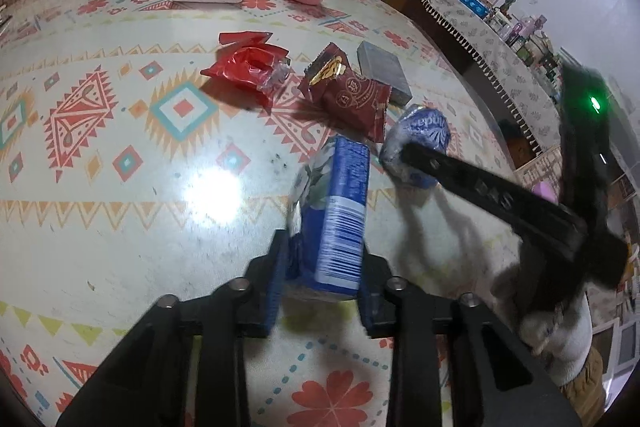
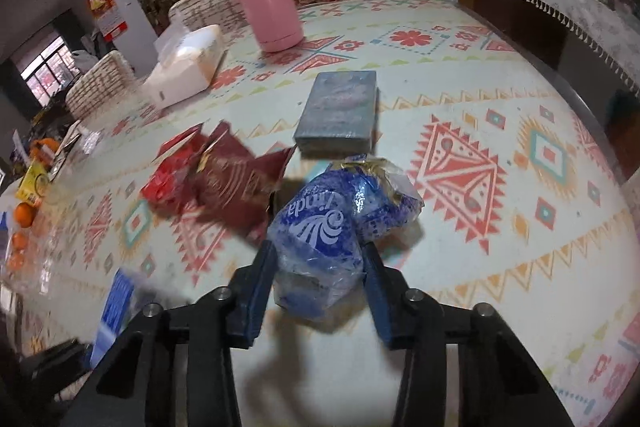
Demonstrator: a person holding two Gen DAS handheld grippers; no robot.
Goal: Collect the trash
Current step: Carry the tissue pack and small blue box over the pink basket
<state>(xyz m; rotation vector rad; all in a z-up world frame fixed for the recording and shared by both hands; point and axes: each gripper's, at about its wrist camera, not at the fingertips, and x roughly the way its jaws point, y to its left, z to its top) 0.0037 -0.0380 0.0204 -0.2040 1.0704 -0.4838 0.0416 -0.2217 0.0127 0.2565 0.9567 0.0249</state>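
Left wrist view: left gripper (image 1: 322, 287) fingers clamped on blue carton (image 1: 340, 219), bottom at surface (image 1: 120, 187). Right gripper (image 2: 318, 285) fingers clamped on crumpled blue wrapper (image 2: 332, 227), just beside carton. 2 red wrappers (image 1: 248, 65), (image 1: 352, 95) lie loose nearby, grey box (image 1: 384, 71) behind. Step: pickup of 2 pieces. Next, likely: lift both clear, carry to bin; no bin in view. Thin wrapper may slip.

Both grippers hold blue wrappers over the table

The left gripper (image 1: 320, 287) squeezes a blue wrapper (image 1: 340, 211). Just right of it, the right gripper (image 1: 404, 159) pinches a crumpled blue bag (image 1: 424, 131). Behind lie 2 red wrappers (image 1: 248, 67).
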